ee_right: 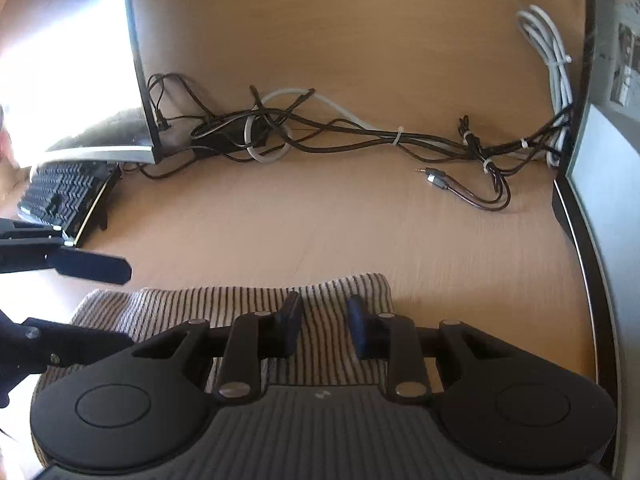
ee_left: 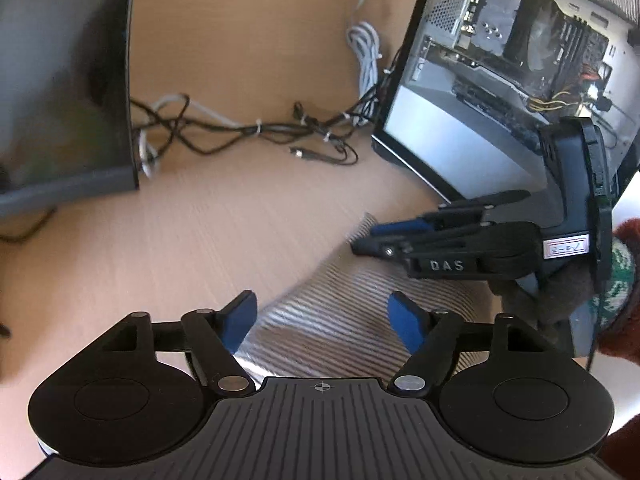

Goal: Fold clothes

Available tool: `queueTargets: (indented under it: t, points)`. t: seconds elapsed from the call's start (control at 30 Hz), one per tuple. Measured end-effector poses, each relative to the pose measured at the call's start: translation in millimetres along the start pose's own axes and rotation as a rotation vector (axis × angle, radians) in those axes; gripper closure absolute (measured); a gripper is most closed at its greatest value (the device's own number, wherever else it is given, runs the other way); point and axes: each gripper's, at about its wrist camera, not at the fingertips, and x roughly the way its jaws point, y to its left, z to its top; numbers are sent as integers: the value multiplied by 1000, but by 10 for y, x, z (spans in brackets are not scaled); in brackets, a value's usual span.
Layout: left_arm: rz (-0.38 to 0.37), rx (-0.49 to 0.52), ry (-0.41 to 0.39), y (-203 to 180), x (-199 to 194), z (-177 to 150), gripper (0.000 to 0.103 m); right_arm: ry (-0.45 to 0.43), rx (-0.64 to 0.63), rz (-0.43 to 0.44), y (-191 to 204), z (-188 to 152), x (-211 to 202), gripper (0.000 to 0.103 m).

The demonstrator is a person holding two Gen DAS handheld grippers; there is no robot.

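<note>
Clearly "DAS"-marked right gripper (ee_left: pixel 362 240) and left gripper (ee_left: pixel 322 320) gape over striped cloth (ee_left: pixel 340 320)

Light wood-grain desk (ee_right: pixel 360 220) carrying computer equipment. Far left, a monitor (ee_right: pixel 80 60) with a dark bezel, its screen washed out by glare in the right wrist view; below its lower edge, a black keyboard (ee_right: pixel 60 196) lying partly under it. Along the back of the desk, a tangle of black cables (ee_right: pixel 340 130) bound at intervals with white ties, one grey cable looped among them; a loose audio jack plug (ee_right: pixel 434 178) lying free on the wood. Far right, a coiled white cable bundle (ee_right: pixel 550 52) beside an open computer case (ee_left: pixel 540 40), its side panel exposing the motherboard, cooler and yellow wiring
</note>
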Motion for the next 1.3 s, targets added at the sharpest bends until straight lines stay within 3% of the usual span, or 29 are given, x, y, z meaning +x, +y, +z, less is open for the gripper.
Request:
queueTargets:
  t: [0.13, 0.2, 0.27, 0.3, 0.5, 0.53, 0.6, 0.67, 0.87, 0.97, 1.07, 1.17, 1.2, 1.27, 1.3]
  points:
    - [2, 26, 36, 66, 174, 24, 19, 64, 130, 68, -32, -184, -266, 74]
    - [-4, 25, 45, 106, 236, 9, 17, 97, 195, 102, -48, -278, -402, 48]
    - [-10, 24, 53, 145, 299, -5, 16, 130, 261, 137, -64, -371, -537, 36]
    - [-15, 23, 52, 163, 305, -17, 14, 147, 294, 154, -71, -418, -605, 35]
    - [-74, -104, 74, 359, 356, -86, 10, 258, 524, 241, -170, -723, -876, 35]
    - [-82, -128, 78, 386, 365, -98, 11, 288, 592, 239, -233, -796, -796, 38]
    - [-95, -155, 88, 398, 345, -134, 13, 258, 641, 219, -361, -737, -715, 60]
    - [-104, -194, 99, 395, 268, -206, 16, 223, 685, 198, -488, -666, -637, 62]
    - [-205, -342, 123, 210, 172, -436, 16, 38, 237, -1, -262, -32, -491, 64]
    - [-286, -342, 142, -65, 239, -518, 13, 17, 115, -50, -300, 126, -264, 64]
    - [-342, -232, 174, -309, 214, -573, 14, -7, 34, -93, -282, 208, -266, 61]
    - [-305, -214, 133, -193, 18, -571, 14, -63, -53, -78, -217, 181, -446, 44]
    - [-267, -245, 117, -89, -26, -567, 14, -80, -91, -68, -134, 126, -540, 44]
    - [-186, -313, 96, 112, -66, -559, 22, -112, -178, -38, 73, -6, -727, 44]
    - [-146, -345, 93, 200, -58, -556, 34, -123, -227, -18, 203, -82, -796, 43]
